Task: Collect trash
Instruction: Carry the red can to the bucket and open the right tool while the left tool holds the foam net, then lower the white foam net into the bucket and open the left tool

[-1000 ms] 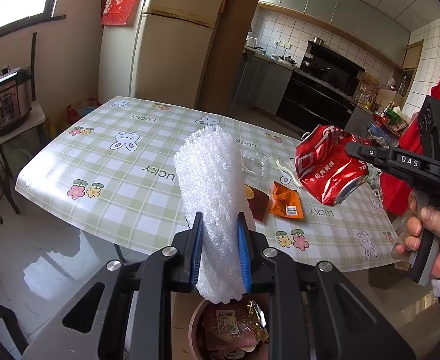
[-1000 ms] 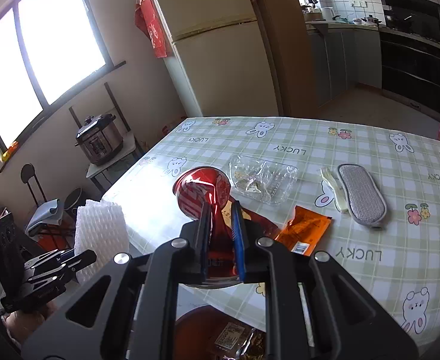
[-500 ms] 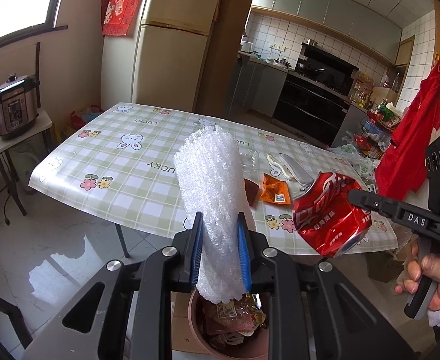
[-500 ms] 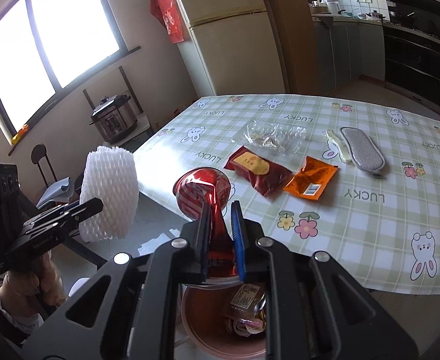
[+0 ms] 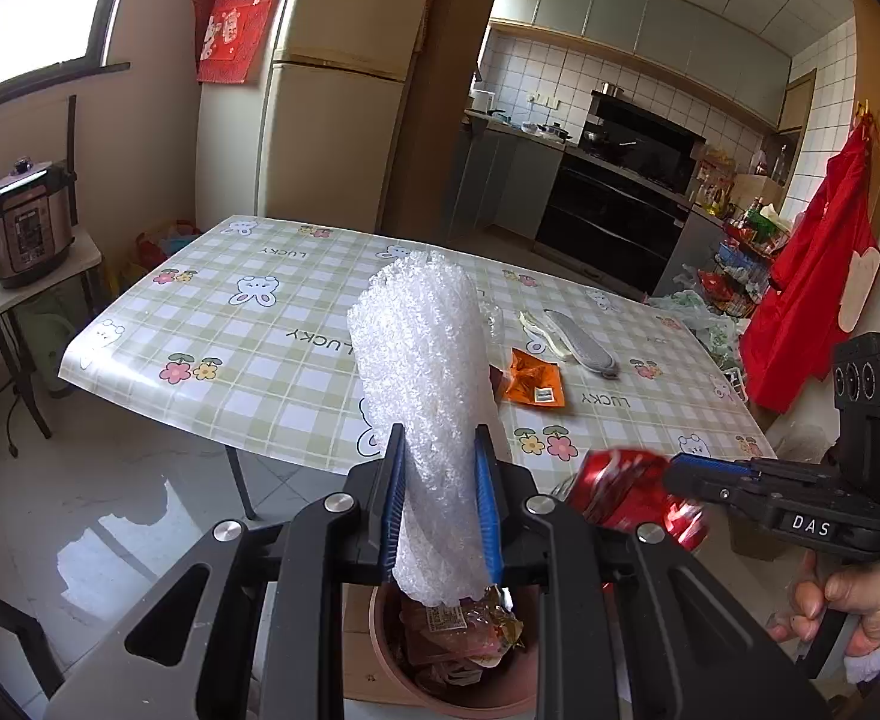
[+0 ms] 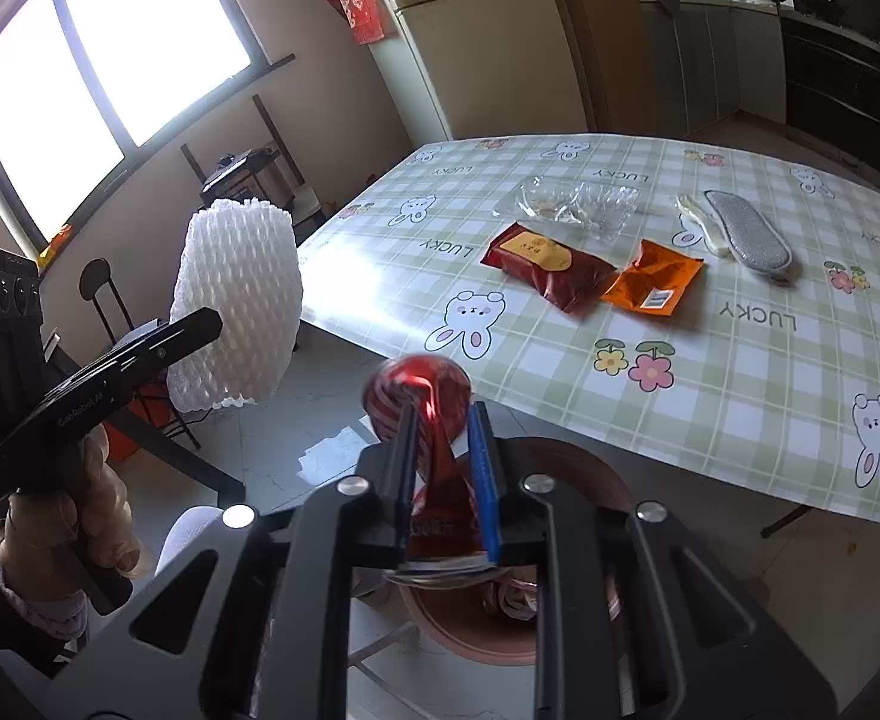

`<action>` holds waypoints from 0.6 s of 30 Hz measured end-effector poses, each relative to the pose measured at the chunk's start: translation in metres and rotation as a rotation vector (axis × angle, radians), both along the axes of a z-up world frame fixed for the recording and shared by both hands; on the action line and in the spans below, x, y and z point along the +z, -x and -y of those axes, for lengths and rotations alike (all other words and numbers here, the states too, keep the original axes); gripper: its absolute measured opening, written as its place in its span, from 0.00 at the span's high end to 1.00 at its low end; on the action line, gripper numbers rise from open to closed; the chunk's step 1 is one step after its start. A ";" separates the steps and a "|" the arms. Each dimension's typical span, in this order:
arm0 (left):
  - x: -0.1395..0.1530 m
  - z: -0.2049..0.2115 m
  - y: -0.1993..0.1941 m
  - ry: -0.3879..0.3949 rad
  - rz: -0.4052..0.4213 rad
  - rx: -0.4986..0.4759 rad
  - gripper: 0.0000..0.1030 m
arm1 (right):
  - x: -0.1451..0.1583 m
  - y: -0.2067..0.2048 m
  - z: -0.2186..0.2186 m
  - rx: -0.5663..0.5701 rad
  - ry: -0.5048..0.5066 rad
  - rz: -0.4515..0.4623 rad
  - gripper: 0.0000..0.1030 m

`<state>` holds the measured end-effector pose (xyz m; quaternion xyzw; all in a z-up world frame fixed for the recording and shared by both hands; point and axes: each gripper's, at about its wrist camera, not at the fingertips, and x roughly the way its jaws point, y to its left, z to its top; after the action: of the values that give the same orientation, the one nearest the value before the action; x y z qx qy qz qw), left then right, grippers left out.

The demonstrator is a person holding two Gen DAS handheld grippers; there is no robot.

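Partly hidden bin (image 5: pixel 503 701) beneath tools

I'm in a home kitchen with a dining corner. A tall cream fridge (image 5: pixel 338 120) stands by the wall, and past it runs a tiled cooking area with grey cabinets (image 5: pixel 506 180), a black stove and hood (image 5: pixel 632 138). The dining table (image 5: pixel 272 354) wears a checked bunny cloth printed "LUCKY". A pressure cooker (image 5: pixel 23 222) sits on a side stand under the window (image 6: pixel 98 60), and a red apron (image 5: pixel 812 300) hangs on the wall.
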<state>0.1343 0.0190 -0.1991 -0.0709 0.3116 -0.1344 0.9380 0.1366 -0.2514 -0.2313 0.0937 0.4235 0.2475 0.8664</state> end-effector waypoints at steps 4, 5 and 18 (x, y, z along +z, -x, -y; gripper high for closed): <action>0.000 0.000 0.000 0.000 -0.001 -0.001 0.80 | 0.001 -0.001 -0.001 -0.011 0.015 0.001 0.52; 0.000 0.001 0.000 0.000 -0.001 -0.002 0.80 | 0.003 -0.002 -0.001 -0.019 0.025 0.008 0.44; -0.005 0.012 0.001 -0.001 -0.017 -0.033 0.80 | 0.034 -0.006 0.011 -0.121 0.153 0.157 0.06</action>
<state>0.1329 0.0068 -0.2040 -0.0666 0.3209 -0.1491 0.9329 0.1425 -0.2627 -0.1974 0.0330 0.3657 0.1682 0.9148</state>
